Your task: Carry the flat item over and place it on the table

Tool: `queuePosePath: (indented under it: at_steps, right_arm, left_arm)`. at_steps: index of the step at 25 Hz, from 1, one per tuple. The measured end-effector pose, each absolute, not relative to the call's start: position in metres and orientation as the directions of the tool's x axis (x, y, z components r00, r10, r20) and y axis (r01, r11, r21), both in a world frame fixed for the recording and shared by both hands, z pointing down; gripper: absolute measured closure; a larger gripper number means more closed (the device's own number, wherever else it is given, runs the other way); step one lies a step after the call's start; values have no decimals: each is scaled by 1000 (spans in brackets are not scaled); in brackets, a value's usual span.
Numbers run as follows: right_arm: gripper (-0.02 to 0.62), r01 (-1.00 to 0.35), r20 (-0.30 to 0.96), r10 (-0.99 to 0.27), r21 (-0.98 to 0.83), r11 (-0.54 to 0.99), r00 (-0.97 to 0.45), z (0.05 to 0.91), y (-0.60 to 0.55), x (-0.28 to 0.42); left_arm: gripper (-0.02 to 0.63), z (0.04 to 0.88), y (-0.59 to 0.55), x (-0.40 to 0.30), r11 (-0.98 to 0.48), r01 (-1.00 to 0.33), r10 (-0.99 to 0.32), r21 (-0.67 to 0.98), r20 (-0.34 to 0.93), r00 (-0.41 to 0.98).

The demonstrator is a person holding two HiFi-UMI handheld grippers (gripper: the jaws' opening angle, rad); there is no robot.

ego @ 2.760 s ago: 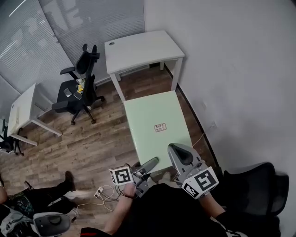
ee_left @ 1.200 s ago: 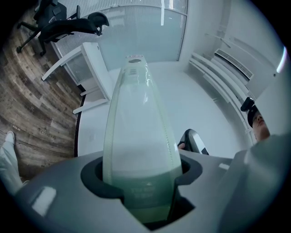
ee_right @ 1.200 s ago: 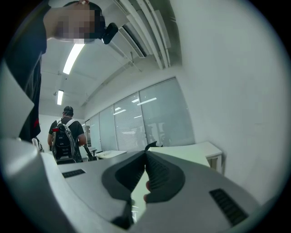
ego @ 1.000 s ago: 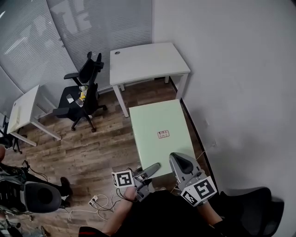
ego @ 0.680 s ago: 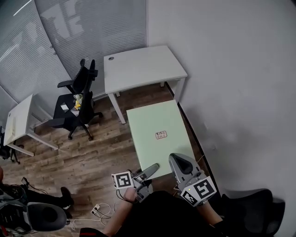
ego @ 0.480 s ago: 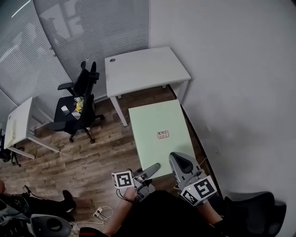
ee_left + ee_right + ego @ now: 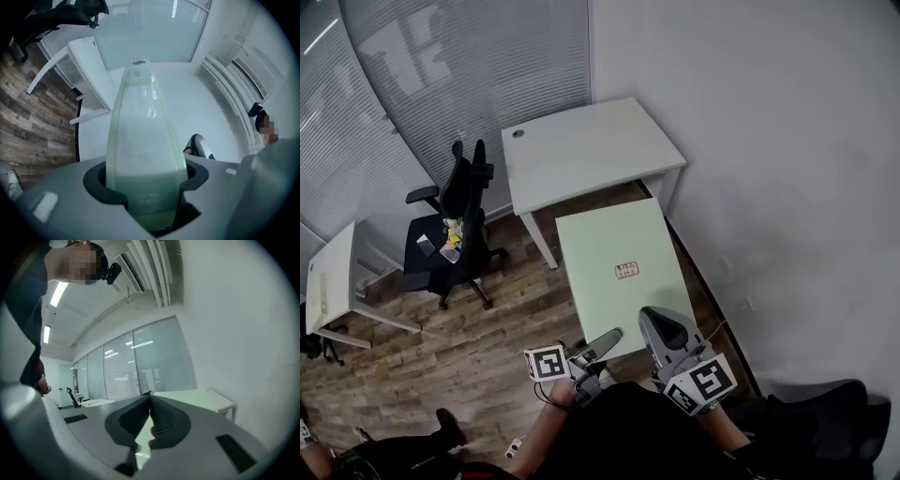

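Observation:
A pale green flat board (image 7: pixel 619 253) with a small label (image 7: pixel 626 270) hangs level above the wood floor, its far edge near the white table (image 7: pixel 586 150). My left gripper (image 7: pixel 605 339) is shut on the board's near edge at its left corner. My right gripper (image 7: pixel 661 319) is shut on the near edge at the right. In the left gripper view the board (image 7: pixel 140 126) runs out from between the jaws of the left gripper (image 7: pixel 143 185). In the right gripper view the ribbed pads (image 7: pixel 161 418) of the right gripper (image 7: pixel 150 414) meet over a thin sliver of board.
A black office chair (image 7: pixel 455 220) with small items on its seat stands left of the table. A smaller white desk (image 7: pixel 328 277) is at the far left. A white wall (image 7: pixel 787 187) runs close along the right. Another black chair (image 7: pixel 830 417) sits behind at lower right.
Both grippers and the board have moved forward together toward the white table, which now lies closer. The chair and person at lower left have slid out of view.

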State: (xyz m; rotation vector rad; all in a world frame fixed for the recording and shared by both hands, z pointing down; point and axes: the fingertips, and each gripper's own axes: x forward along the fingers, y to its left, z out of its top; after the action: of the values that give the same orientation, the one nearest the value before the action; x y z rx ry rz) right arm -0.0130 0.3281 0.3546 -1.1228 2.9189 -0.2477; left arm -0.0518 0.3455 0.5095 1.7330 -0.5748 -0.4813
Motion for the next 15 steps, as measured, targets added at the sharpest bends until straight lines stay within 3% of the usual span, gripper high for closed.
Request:
queuePosePath:
  at_steps: [15]
  right_arm:
    - [595, -696, 93, -690, -147, 703, -717, 364, 287, -26]
  left_arm:
    - [322, 517, 302, -67, -187, -113, -593, 976, -21, 805]
